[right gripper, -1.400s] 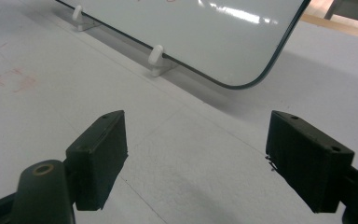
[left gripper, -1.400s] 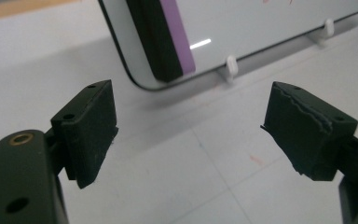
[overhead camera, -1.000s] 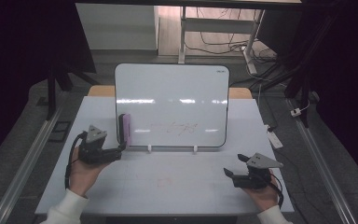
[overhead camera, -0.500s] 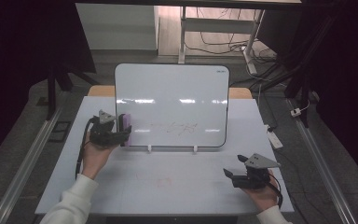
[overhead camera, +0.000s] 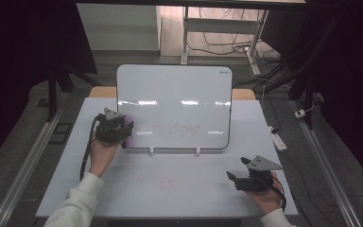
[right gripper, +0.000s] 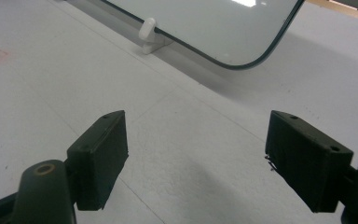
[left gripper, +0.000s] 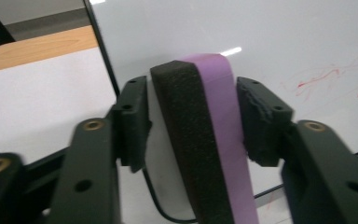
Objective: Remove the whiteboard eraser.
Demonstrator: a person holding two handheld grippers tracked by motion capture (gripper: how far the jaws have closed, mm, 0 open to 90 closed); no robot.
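Nearest to the person, the right gripper [overhead camera: 234, 178] is held low over the front right part of the white table [overhead camera: 179, 189], in the person's right hand [overhead camera: 267, 198]. In the right gripper view its two black jaws stand wide apart with nothing between them, only the bare table surface below. A faint red stain [overhead camera: 167, 184] lies on the table near the front middle.

Farther forward on the left, the left hand [overhead camera: 100, 153] holds the left gripper [overhead camera: 123, 132] at the lower left corner of the whiteboard [overhead camera: 175, 94]. In the left gripper view a purple eraser [left gripper: 214, 140] with a black foam face stands upright between the jaws. The right jaw is touching or almost touching its purple side, while a narrow gap shows between the left jaw and the foam, so the jaws are around the eraser but not fully closed on it.

The whiteboard stands upright on two small white feet [overhead camera: 198, 151], and red scribbles [overhead camera: 182, 129] are on its lower middle part, to the right of the eraser.
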